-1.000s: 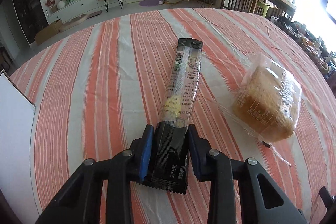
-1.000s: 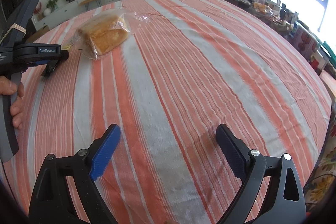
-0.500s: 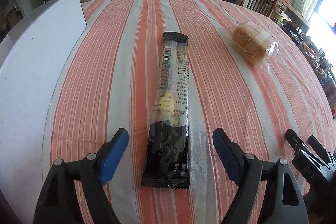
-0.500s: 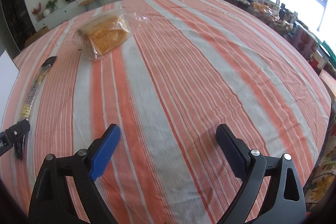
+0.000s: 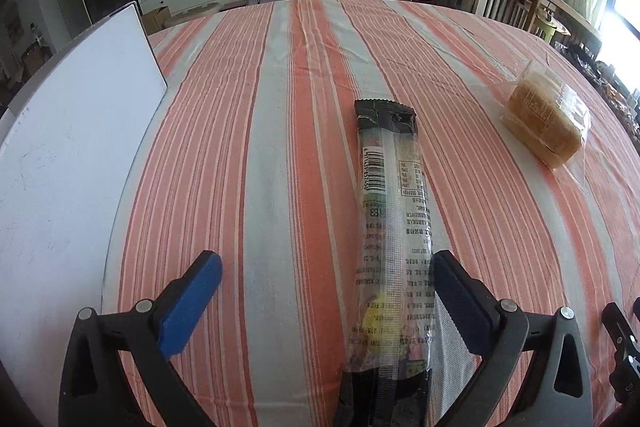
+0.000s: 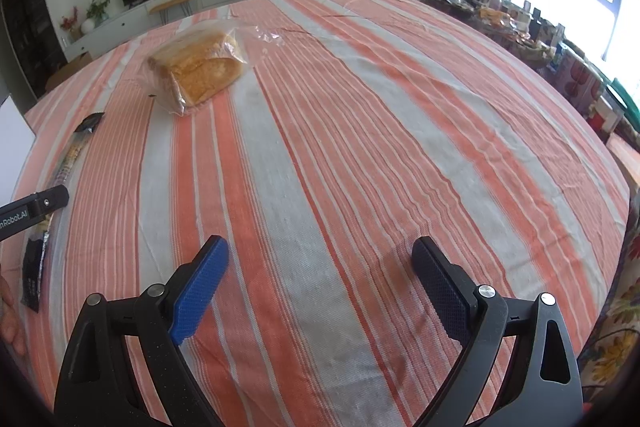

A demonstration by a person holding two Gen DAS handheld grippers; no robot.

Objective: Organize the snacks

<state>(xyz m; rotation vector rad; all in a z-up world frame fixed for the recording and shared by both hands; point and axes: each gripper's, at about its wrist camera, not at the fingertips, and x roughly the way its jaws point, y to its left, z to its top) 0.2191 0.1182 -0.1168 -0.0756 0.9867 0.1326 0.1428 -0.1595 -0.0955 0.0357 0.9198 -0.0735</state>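
We see a long black-and-clear plastic snack stick packet [image 5: 390,239] lying flat, lengthwise on the striped surface [image 5: 260,147]. Clear-bagged golden sliced bread loaf [image 5: 546,121] rests well apart, to its right.

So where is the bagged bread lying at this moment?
In the left wrist view the bagged bread lies on the striped tablecloth, far right, beyond and to the right of the long black snack stick, apart from it.

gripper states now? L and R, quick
Left gripper: open, holding nothing; the long snack packet lies on the tablecloth between its jaws.
Right gripper: open, empty, over bare tablecloth.
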